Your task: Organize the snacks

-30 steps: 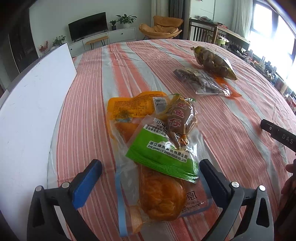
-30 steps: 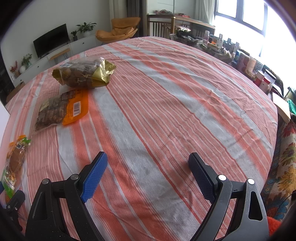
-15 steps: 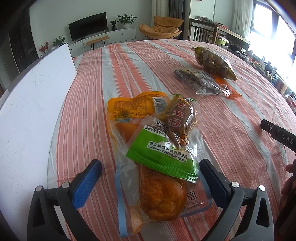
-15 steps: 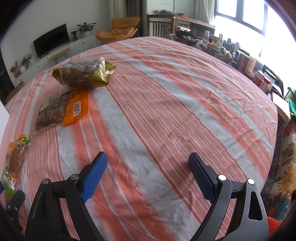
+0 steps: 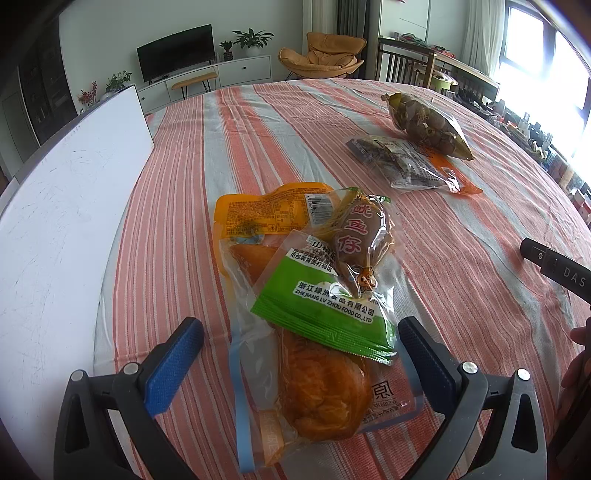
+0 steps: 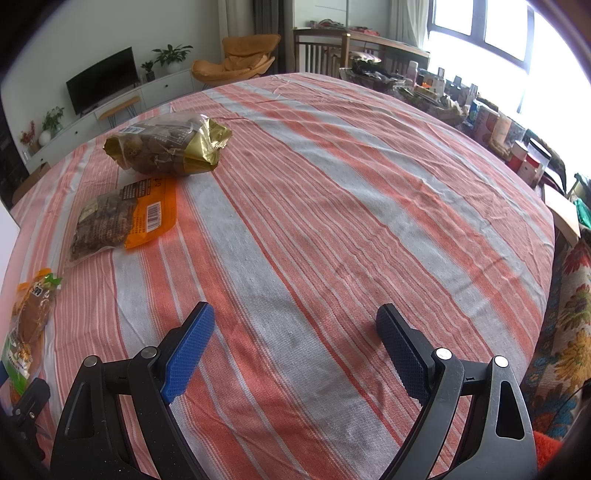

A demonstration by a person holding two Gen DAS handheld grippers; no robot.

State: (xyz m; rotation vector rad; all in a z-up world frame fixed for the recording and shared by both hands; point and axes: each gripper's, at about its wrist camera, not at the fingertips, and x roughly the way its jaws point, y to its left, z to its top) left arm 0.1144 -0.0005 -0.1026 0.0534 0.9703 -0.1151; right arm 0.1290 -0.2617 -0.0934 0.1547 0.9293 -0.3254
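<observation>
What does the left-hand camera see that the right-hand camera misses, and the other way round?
Only the left wrist view shows the white board, the orange packet and the bread bag, both low in the pile.

Only the right wrist view shows the cluttered shelf by the window.

Both show the striped tablecloth, the gold bag, the orange-edged packet, and the brown squid snack.

A striped cloth [image 6: 332, 206] of orange and grey bands covers the counter. A white board [image 5: 62, 229] lies along its left edge. Beyond the cloth's far edge stand a television [image 5: 176, 51], potted plants [image 5: 253, 38] and an orange chair [image 5: 321, 55]. Bottles and boxes [image 6: 513, 144] crowd past its right edge, under the window [image 6: 476, 33].
</observation>
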